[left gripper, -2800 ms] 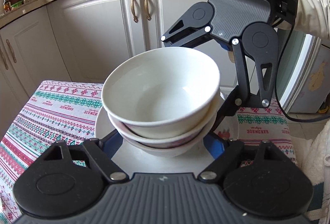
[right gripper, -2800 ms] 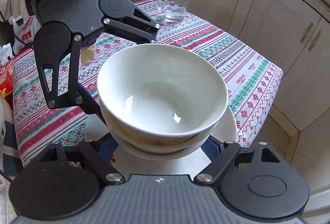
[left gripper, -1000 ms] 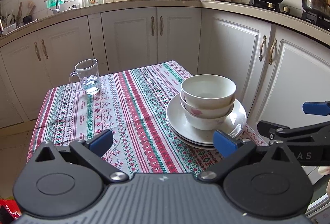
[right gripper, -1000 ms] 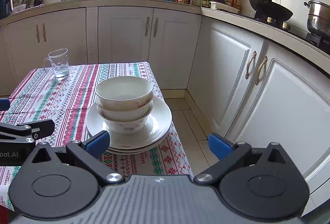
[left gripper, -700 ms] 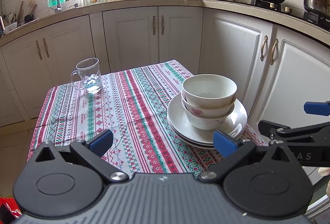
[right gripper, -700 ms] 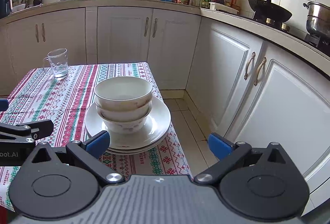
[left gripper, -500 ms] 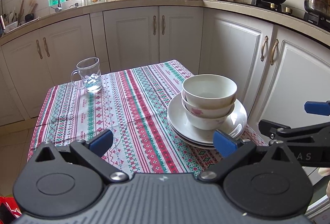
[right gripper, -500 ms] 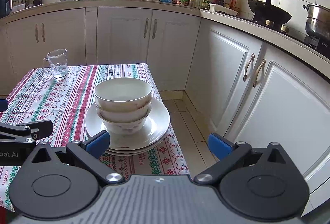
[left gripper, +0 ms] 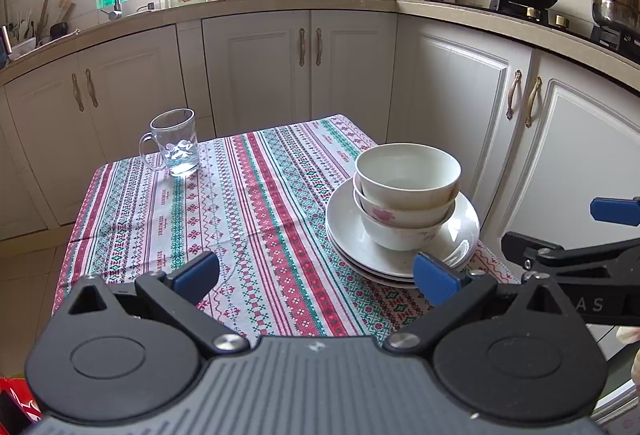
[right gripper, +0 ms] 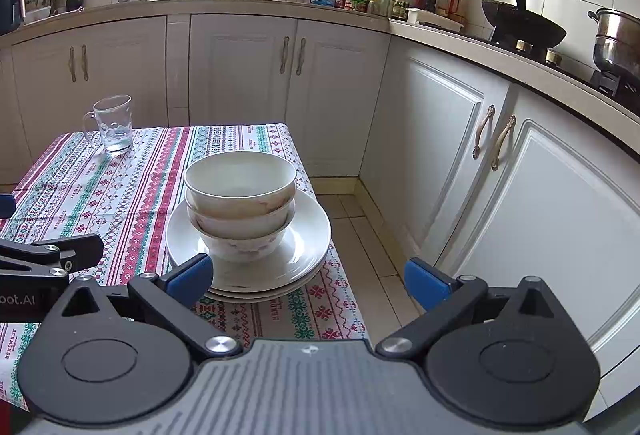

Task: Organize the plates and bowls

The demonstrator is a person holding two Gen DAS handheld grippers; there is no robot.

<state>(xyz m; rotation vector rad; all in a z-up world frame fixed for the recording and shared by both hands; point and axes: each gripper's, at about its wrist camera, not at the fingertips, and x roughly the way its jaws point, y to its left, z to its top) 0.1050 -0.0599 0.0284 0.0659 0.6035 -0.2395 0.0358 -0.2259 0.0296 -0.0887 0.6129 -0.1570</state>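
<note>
While both grippers hang back off the desk (left gripper: 248, 195), left gripper (left gripper: 316, 275) and right gripper (right gripper: 308, 277) fingers spread wide on nothing, bowls (right gripper: 240, 203) nested on stacked plates (right gripper: 308, 235) at the cloth's corner, "bot.AI" readable on the left one's side, scene basically unchanged from half a second ago, glass mug (left gripper: 174, 143) far corner.

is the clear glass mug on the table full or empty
Nearly empty. The clear glass mug stands upright on the striped tablecloth, and only a shallow layer of what looks like water shows at its bottom.
</note>
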